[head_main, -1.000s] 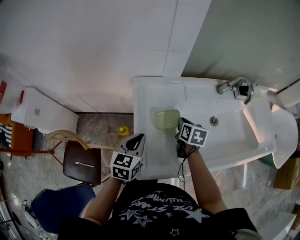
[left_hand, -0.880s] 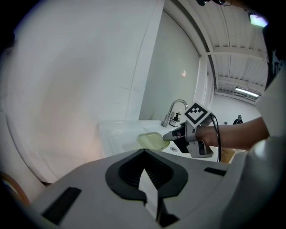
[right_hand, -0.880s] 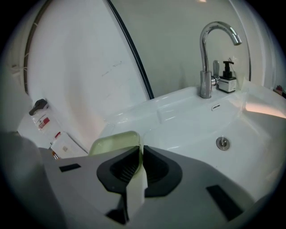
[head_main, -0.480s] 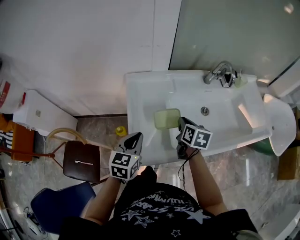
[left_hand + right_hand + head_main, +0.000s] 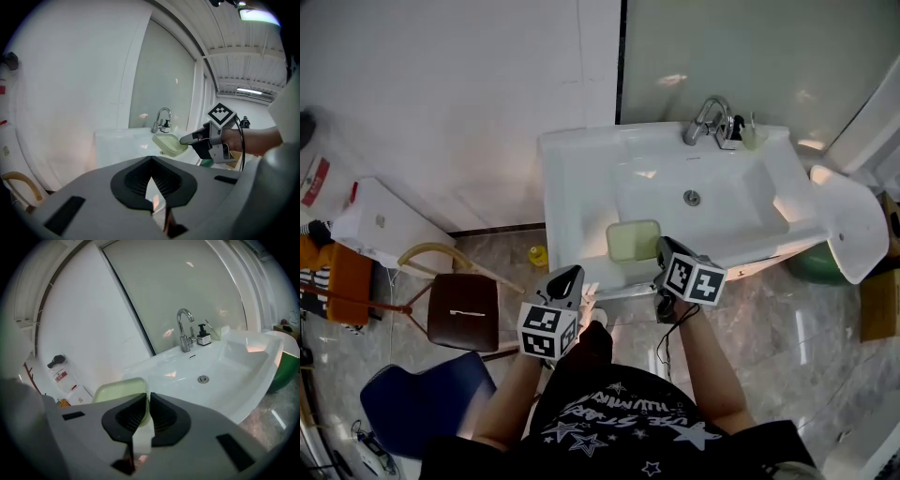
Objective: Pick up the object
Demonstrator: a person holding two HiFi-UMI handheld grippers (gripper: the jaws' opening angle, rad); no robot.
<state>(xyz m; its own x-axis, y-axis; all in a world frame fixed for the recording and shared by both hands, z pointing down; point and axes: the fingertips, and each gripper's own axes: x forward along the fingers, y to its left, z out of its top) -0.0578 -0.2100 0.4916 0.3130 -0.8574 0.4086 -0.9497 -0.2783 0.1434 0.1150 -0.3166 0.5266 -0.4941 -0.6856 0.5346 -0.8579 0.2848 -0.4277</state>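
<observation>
While gripping the green dish (image 5: 633,240) by its rim with the right tool (image 5: 659,246), held it over the front edge of the sink (image 5: 581,178), with left tool (image 5: 567,278) closed, empty. Seemingly mid-lift; next called for steady, level hold.

Pale green shallow rectangular dish (image 5: 634,240), rounded corners, is hanging roughly level, open side up, over the sink's (image 5: 581,178) front part, rim pinched in the right gripper (image 5: 660,247).

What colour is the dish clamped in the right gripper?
The dish is pale green, plain with no pattern; the head view shows it best.
</observation>
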